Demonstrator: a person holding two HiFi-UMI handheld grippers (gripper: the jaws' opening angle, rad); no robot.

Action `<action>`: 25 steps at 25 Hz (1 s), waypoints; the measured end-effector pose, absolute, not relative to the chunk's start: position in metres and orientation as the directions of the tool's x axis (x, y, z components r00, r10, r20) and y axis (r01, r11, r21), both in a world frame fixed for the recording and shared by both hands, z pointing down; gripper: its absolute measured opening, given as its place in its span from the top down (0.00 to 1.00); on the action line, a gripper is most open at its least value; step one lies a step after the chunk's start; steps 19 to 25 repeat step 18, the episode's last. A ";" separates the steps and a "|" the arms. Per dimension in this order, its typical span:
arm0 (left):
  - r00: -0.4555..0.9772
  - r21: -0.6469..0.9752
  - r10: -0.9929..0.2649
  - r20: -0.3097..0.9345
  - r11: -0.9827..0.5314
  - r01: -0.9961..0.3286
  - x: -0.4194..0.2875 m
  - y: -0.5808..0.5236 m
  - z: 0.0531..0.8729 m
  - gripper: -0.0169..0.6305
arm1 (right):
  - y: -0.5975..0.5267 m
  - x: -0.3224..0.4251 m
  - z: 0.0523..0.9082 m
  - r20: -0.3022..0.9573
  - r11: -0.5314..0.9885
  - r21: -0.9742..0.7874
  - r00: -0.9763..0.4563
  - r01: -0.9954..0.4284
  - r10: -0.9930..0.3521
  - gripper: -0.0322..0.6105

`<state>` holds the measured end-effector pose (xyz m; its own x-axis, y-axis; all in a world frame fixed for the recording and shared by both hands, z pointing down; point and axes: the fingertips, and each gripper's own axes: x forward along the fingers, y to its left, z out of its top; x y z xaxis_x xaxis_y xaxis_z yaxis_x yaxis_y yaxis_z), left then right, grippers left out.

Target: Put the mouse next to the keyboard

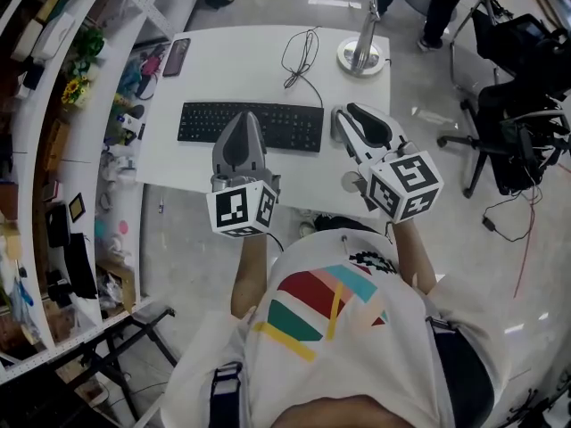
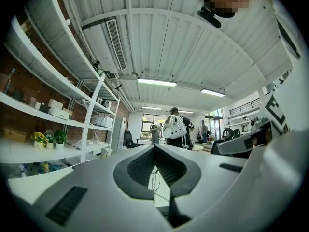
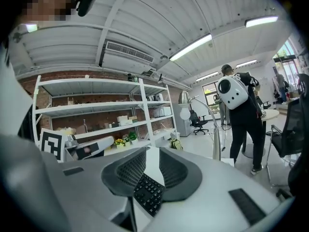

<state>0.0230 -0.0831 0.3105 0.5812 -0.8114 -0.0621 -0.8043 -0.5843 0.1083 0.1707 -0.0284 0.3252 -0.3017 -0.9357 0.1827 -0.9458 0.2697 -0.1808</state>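
A black keyboard (image 1: 250, 125) lies across the middle of the white table (image 1: 232, 61). Part of it shows through the right jaws' gap in the right gripper view (image 3: 149, 195). My left gripper (image 1: 243, 116) hovers over the keyboard's middle, shut with nothing in it (image 2: 155, 149). My right gripper (image 1: 343, 110) is held just right of the keyboard, its jaws a little apart and empty (image 3: 153, 151). In the head view a black rounded patch (image 1: 370, 123) sits at the right jaws. I cannot tell whether it is the mouse or part of the gripper.
A thin black cable (image 1: 302, 53) loops behind the keyboard. A lamp base (image 1: 361, 56) stands at the table's back right and a phone (image 1: 176, 56) at its back left. Cluttered shelves (image 1: 80, 105) run along the left; office chairs (image 1: 513, 123) stand right. A person with a white backpack (image 3: 241, 105) stands beyond the table.
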 end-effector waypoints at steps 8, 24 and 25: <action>0.580 0.116 -0.812 -0.066 -0.584 -0.803 0.022 -0.084 0.307 0.91 | -0.027 0.172 0.327 0.194 0.261 -0.168 -0.292 -0.950 -0.937 0.80; 0.608 0.121 -0.791 -0.070 -0.611 -0.782 0.043 -0.082 0.309 0.91 | -0.021 0.190 0.339 0.219 0.235 -0.133 -0.260 -0.963 -0.940 0.80; 0.608 0.121 -0.791 -0.070 -0.611 -0.782 0.043 -0.082 0.309 0.91 | -0.021 0.190 0.339 0.219 0.235 -0.133 -0.260 -0.963 -0.940 0.80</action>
